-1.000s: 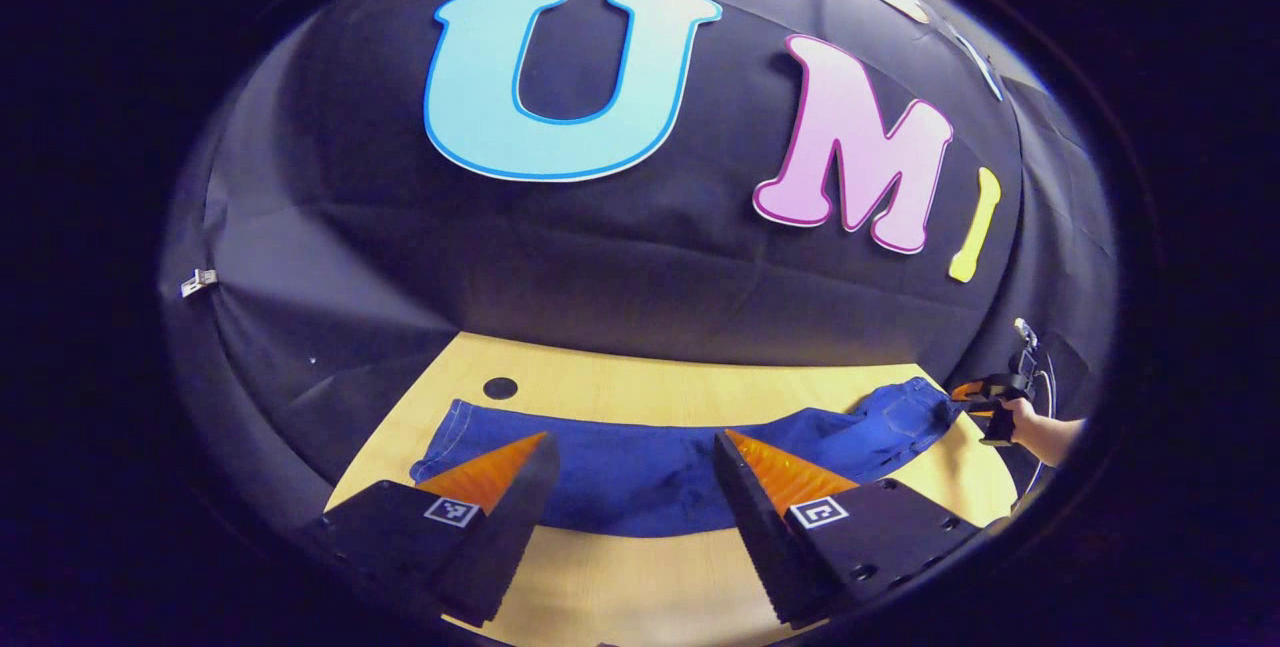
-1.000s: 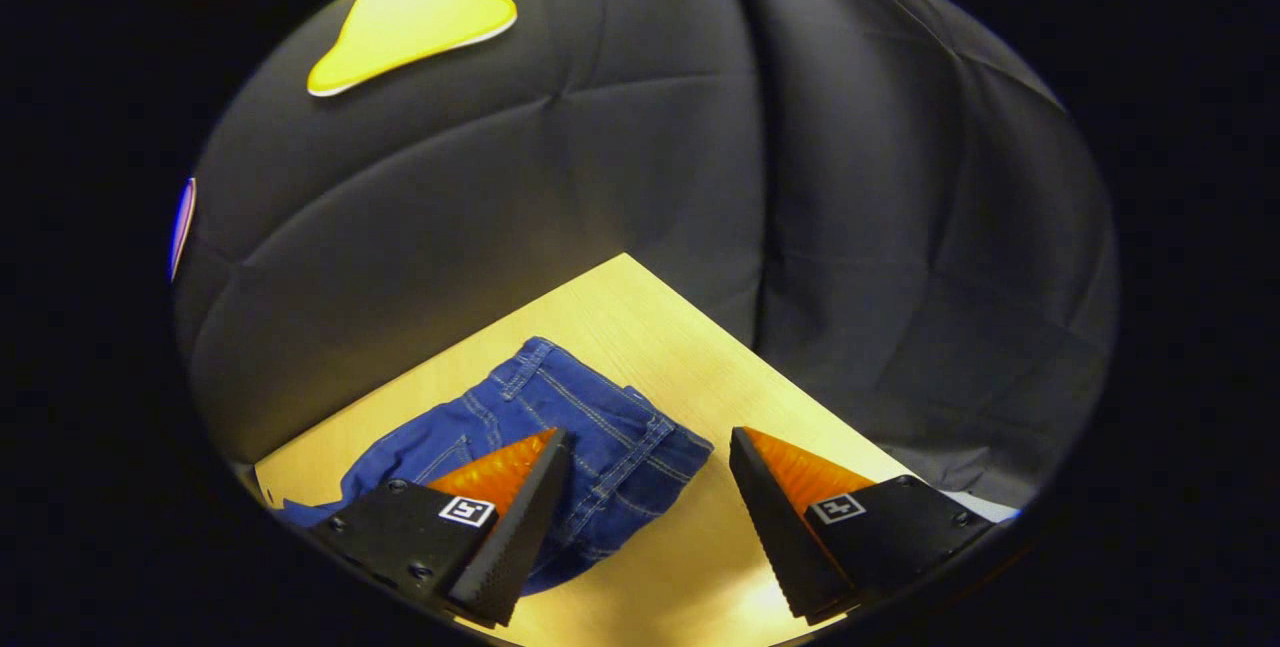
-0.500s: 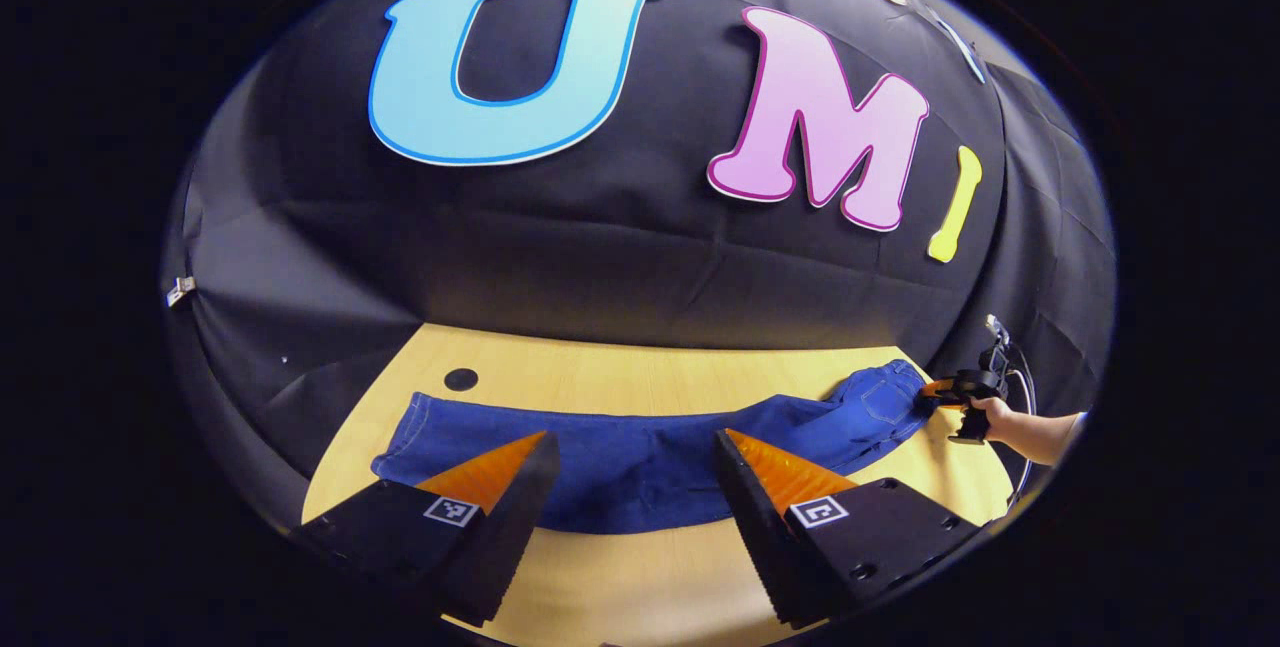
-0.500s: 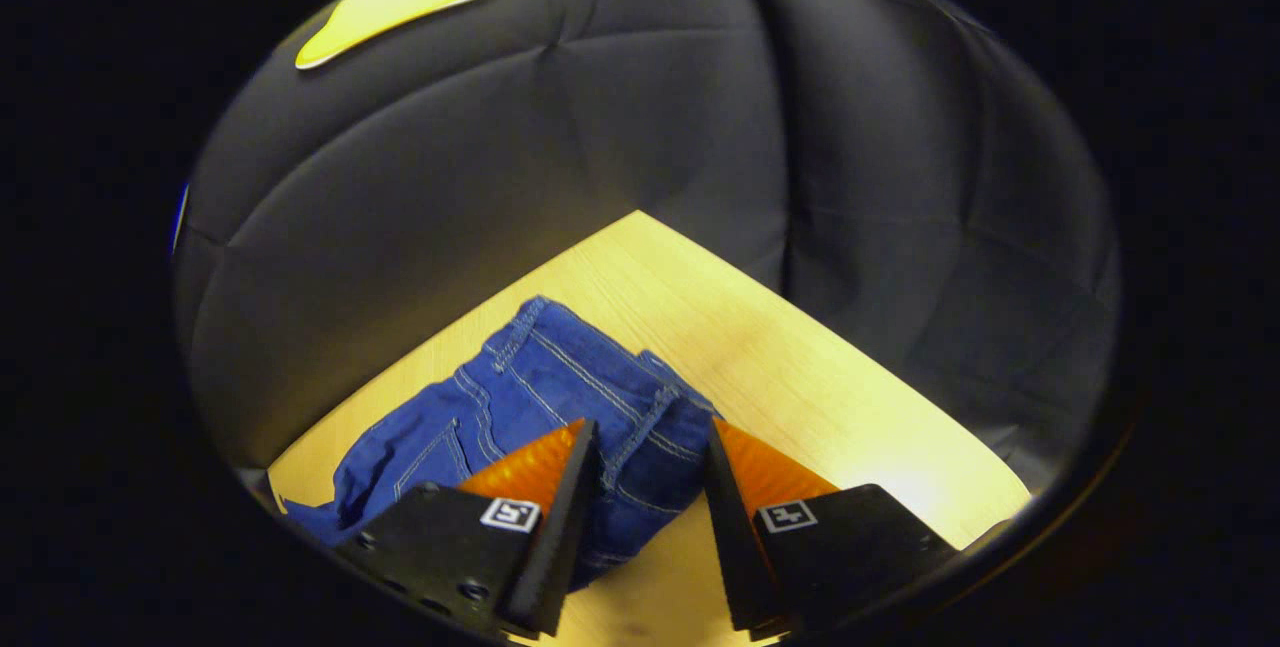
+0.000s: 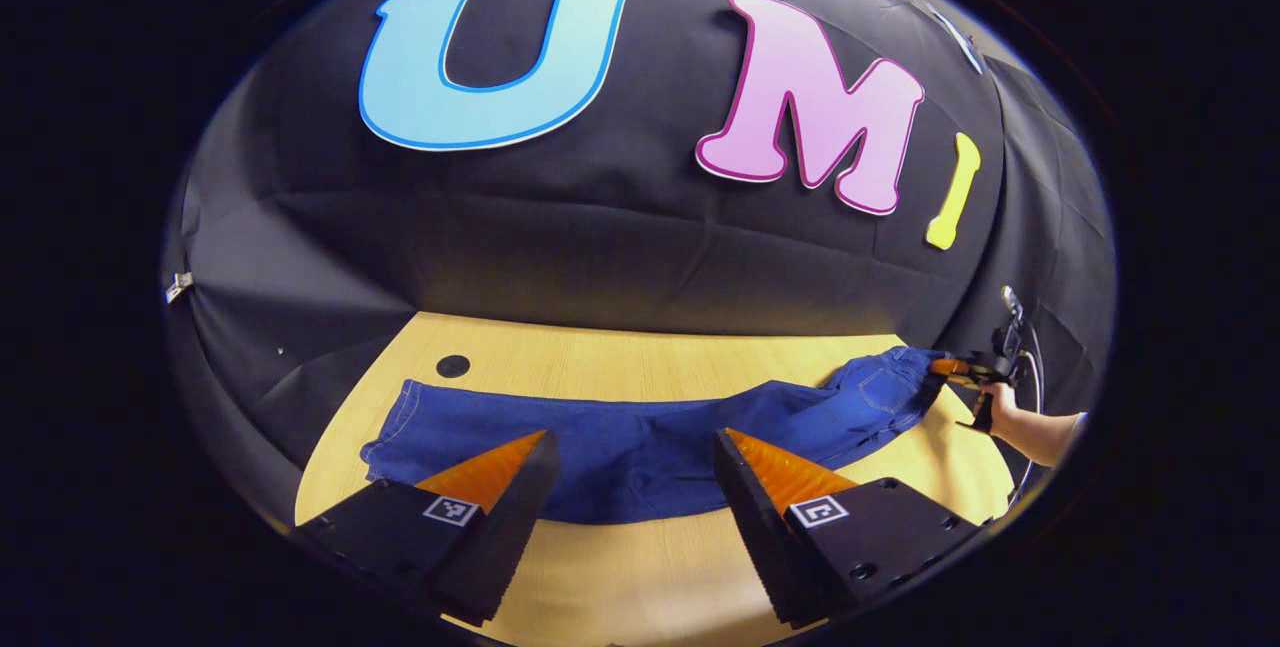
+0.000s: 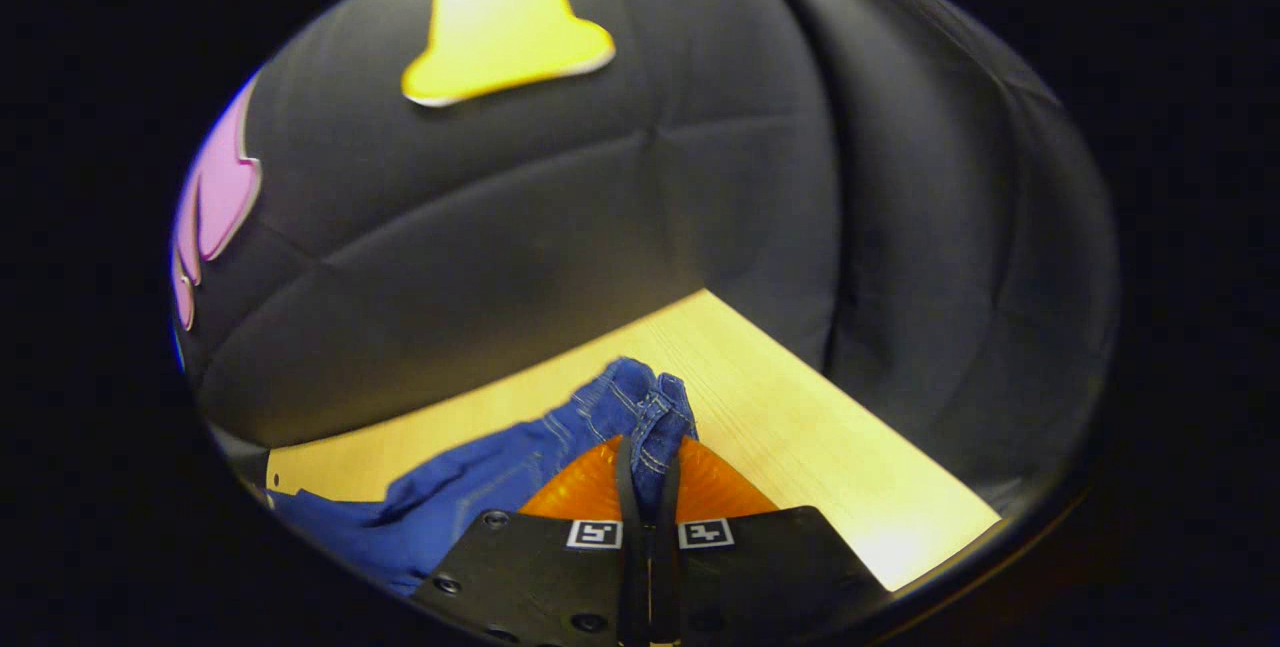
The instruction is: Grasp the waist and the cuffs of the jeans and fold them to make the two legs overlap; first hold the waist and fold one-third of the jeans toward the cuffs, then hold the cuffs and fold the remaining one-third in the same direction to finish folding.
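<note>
Dark blue denim jeans (image 5: 640,442) lie stretched across the light wooden table (image 5: 640,567). Right gripper (image 6: 648,462) is clamped on their raised waist (image 6: 640,407); left gripper (image 5: 632,452) hangs spread apart above mid-leg.

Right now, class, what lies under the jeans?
The jeans lie stretched along the wooden table, whose bare top shows around them. The right gripper pinches the waist, lifting it. Anything beneath the denim is covered.

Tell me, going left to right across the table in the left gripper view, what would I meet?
Small dark round spot → jeans stretched along the table → right gripper clamping the waist → the hand holding it.
</note>
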Action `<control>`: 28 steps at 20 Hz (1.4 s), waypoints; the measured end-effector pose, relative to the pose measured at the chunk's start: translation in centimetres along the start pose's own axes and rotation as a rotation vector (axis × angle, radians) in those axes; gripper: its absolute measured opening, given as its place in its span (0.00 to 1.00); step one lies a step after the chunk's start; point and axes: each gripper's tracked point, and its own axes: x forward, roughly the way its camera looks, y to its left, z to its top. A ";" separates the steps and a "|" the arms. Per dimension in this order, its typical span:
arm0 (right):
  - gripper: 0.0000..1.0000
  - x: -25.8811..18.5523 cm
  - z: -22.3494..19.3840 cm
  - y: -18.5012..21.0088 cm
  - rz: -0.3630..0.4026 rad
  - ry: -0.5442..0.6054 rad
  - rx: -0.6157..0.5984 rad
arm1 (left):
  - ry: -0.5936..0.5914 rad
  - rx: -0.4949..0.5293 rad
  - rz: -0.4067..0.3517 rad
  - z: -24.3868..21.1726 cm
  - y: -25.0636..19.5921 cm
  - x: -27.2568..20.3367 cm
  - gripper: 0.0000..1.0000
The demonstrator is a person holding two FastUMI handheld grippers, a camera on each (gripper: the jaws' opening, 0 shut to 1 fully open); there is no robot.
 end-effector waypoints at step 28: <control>0.25 -15.7 -2.0 9.4 0.583 -0.066 -0.590 | -0.104 -0.289 0.319 -7.8 22.4 0.1 0.97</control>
